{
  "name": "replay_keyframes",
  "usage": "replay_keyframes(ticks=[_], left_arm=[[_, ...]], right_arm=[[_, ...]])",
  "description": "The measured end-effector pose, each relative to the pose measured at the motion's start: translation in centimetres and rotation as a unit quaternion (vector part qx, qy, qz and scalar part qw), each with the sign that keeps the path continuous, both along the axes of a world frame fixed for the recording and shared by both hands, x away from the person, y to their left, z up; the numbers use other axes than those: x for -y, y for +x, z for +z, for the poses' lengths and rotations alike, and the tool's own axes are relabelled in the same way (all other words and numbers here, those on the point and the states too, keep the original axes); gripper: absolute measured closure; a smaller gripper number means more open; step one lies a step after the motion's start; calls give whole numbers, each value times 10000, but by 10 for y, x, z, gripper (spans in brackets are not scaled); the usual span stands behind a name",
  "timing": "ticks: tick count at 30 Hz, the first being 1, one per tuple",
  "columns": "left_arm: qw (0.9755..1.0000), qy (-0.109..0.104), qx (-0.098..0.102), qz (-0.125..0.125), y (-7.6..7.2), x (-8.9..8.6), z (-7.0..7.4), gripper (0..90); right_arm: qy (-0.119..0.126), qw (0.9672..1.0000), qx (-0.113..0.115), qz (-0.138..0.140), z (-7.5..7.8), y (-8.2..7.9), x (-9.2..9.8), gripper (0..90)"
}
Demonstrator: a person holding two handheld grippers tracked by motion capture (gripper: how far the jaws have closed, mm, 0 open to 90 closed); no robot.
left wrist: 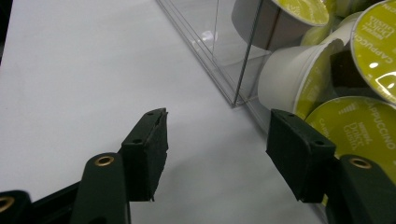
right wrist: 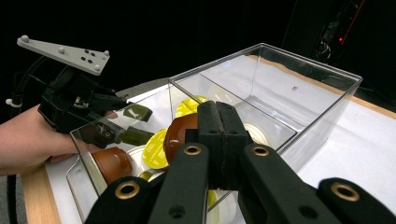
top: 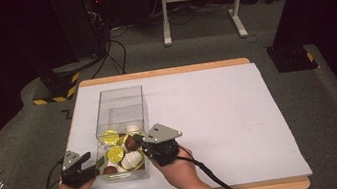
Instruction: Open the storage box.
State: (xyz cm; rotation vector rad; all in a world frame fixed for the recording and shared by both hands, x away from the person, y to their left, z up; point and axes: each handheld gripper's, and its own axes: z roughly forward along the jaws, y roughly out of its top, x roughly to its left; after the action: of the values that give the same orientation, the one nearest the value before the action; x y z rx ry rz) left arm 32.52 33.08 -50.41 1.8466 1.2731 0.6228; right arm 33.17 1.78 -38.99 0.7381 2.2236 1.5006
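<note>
High view: clear plastic box (top: 119, 113), rectangular, open-topped, resting near the left front of the white table (top: 219, 112). Long axis running from the front edge away toward the far side, slightly skewed to the right. Split by a clear divider into a bare far compartment and a near one packed with coffee capsules (top: 123, 151): white cups with yellow-green foil lids printed "cappuccino", plus a few glossy brown ones, lying at all angles.

Left gripper (top: 87, 168) just beside the near left wall of the box, jaws standing apart with nothing between them; in the left gripper view, one jaw over bare table, the other right against the clear wall, capsules behind it.

Right gripper (top: 139, 142) above the near right corner of the box, jaws pressed together, nothing gripped; in the right gripper view, closed jaws poised over the rim, a brown capsule (right wrist: 181, 134) just beyond them.
</note>
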Motion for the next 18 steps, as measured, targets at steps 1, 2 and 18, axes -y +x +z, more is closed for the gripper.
replay_keyframes(ticks=[1,2,18], left_arm=[[10000,-1,0,1,0,0,0,387],[10000,-1,1,1,0,0,0,387],[10000,-3,-11,-15,0,0,0,387]], right_arm=[[5,10000,2,-6,1,0,0,900],[6,10000,8,-7,1,0,1,900],[104,9997,114,-187,10,7,13,900]])
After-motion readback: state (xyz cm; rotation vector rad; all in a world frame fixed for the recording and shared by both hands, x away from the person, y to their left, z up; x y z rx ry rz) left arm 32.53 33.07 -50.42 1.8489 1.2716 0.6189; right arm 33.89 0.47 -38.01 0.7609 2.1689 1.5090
